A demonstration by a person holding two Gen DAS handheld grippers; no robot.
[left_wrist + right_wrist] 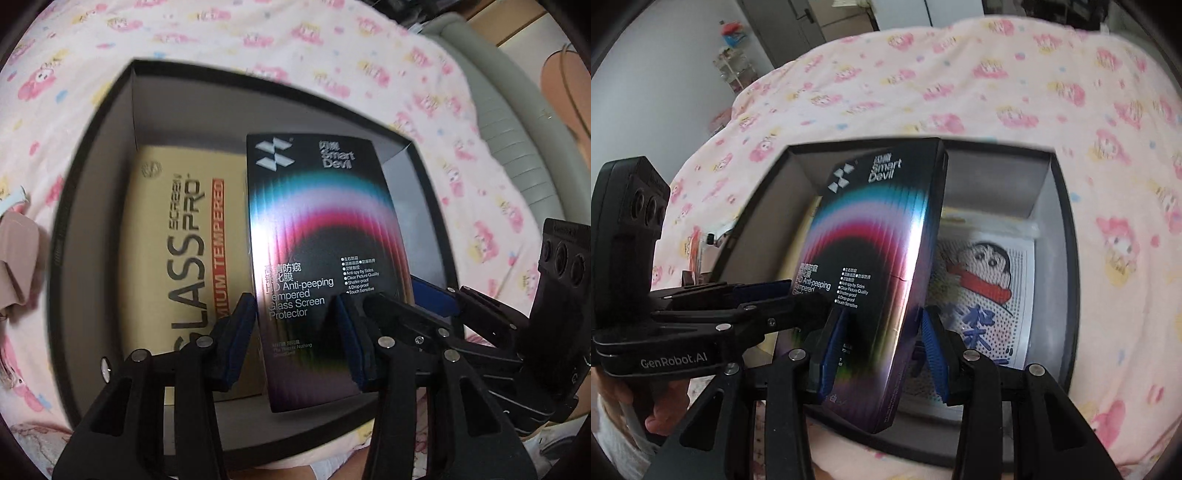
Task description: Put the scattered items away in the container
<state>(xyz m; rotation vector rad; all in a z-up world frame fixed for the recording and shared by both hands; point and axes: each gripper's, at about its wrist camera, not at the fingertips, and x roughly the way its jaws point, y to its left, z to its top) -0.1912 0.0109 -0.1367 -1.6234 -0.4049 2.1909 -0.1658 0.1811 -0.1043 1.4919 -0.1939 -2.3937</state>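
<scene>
A black Smart Devil screen-protector box (317,258) with a rainbow arc is held over the open black container (92,177). My left gripper (295,339) has its blue pads on both sides of the box's near end. My right gripper (882,347) also straddles the same box (879,254), pads on its two side faces. In the container lie a tan Glass Pro box (184,258) and a cartoon picture card (990,288). The right gripper also shows in the left wrist view (436,295), and the left gripper shows in the right wrist view (768,291).
The container (1067,258) sits on a pink cartoon-print blanket (960,81). A grey bed frame edge (517,140) runs at the right. Pinkish items (14,254) lie at the blanket's left edge. Shelves and a door (798,22) stand far behind.
</scene>
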